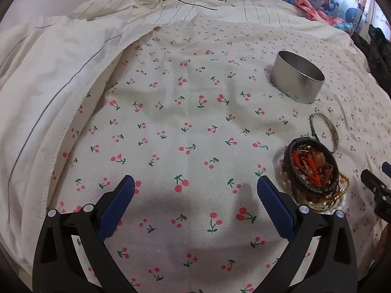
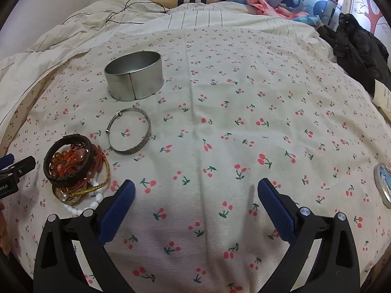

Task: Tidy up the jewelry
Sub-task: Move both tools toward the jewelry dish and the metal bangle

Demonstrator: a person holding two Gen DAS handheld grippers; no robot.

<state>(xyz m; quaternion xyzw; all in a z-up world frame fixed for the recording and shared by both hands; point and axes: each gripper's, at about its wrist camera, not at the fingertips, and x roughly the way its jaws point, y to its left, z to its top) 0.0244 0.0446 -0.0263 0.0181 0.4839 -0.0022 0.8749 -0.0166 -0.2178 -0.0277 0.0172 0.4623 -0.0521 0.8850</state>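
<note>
Both my left gripper [image 1: 195, 190] and right gripper [image 2: 196, 191] hover spread and empty; the jewelry pile [image 2: 73, 168] waits beside the open tin [image 2: 134, 75], probably its container.

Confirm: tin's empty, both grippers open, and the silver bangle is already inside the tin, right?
Not quite. The silver bangle lies flat on the cherry-print sheet, apart from the tin, as the right wrist view shows. The tin looks empty; both grippers are open.

On the bedsheet [image 2: 220, 127], a bangle [image 2: 129, 131] lies between the tin [image 2: 134, 75] behind and the bracelet pile [image 2: 73, 168] in front.
</note>
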